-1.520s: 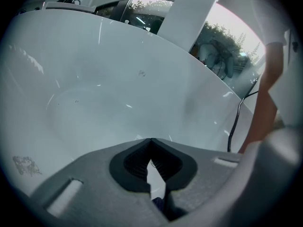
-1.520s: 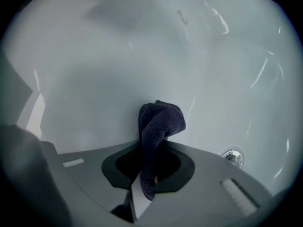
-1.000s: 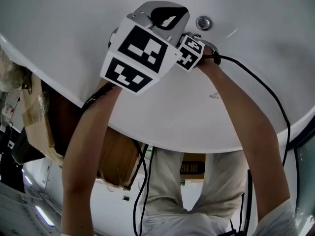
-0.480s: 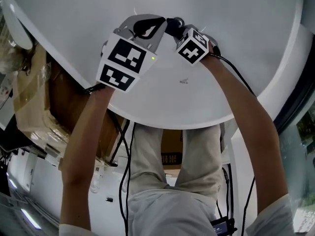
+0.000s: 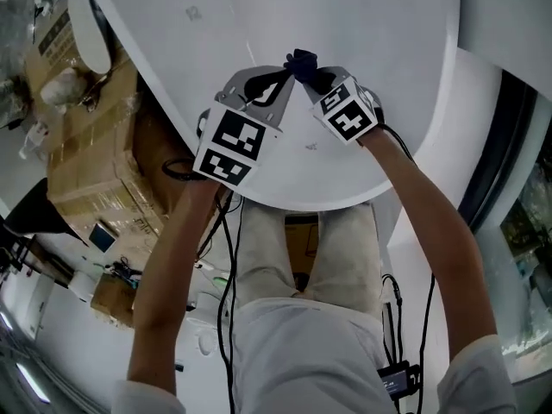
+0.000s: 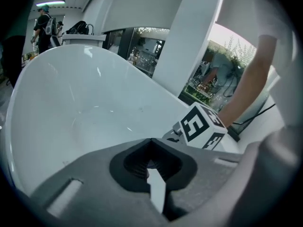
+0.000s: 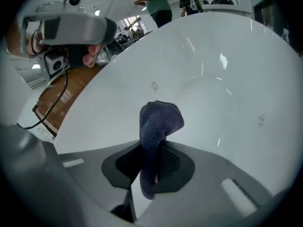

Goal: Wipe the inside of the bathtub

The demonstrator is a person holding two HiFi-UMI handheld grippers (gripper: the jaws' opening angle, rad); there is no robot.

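Observation:
The white bathtub (image 5: 362,24) fills the top of the head view, and its smooth inside (image 6: 85,103) curves away in both gripper views. A dark blue cloth (image 7: 158,122) sticks up from my right gripper (image 7: 149,167), which is shut on it. In the head view the cloth (image 5: 300,59) shows just above the right gripper (image 5: 312,74), over the tub near its front rim. My left gripper (image 5: 280,76) is close beside it on the left, almost tip to tip. The left gripper (image 6: 151,169) is shut with nothing in it. The right gripper's marker cube (image 6: 201,126) lies just beyond it.
Cardboard boxes (image 5: 86,153) and a white oval object (image 5: 90,37) stand left of the tub. Cables (image 5: 228,257) hang by the person's legs. A white pillar (image 6: 189,41) and windows lie beyond the tub's far rim. People (image 7: 156,1) stand in the background.
The head view has pulled back and turned, so the tub looks smaller and the drain is out of sight. Both grippers have drawn together, and the cloth now shows between their tips.

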